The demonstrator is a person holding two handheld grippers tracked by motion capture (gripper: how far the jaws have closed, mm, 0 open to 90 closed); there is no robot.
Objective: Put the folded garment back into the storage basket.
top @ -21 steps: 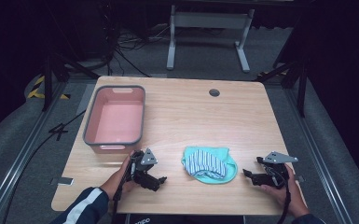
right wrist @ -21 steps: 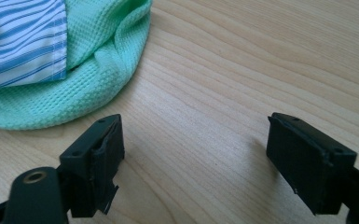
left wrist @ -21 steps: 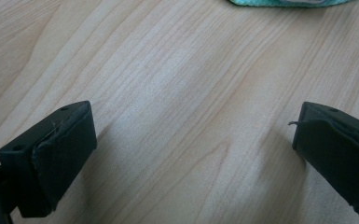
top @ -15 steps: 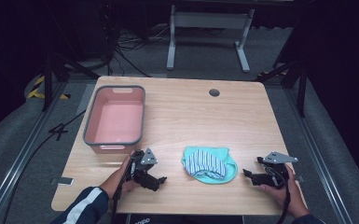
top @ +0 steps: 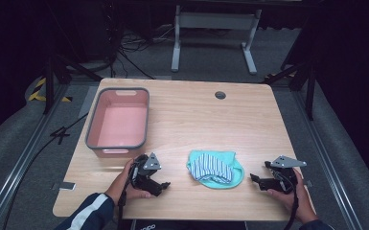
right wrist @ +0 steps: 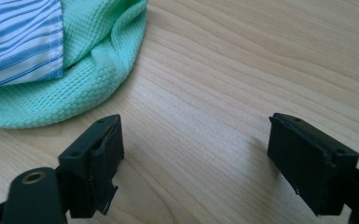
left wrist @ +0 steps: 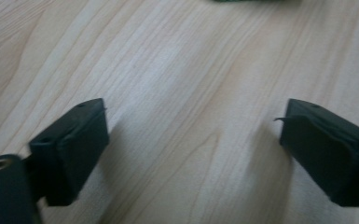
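From the high view, I am resting both hands on the near edge of the table (top: 249, 120), and the bundle of cloth (top: 215, 168) — a striped piece lying on a mint-green one — is sitting between them, its long side running roughly left to right across the table. My left gripper (top: 160, 184) is lying just beside the bundle's left end, nearer than my right gripper (top: 254, 178), which is sitting a little farther off on the other side; both are pointing inward at it. The pink bin (top: 118, 122) is standing beyond my left hand, apart from the cloth. In the left gripper view, I am holding the jaws wide over bare wood, with a dark sliver of green at the top edge. In the right gripper view, my jaws are standing wide with nothing between them, and the green cloth (right wrist: 88, 79) with the striped cloth (right wrist: 18, 39) on it is lying ahead and off to the left of them — so I judge I need to swing that way before closing.
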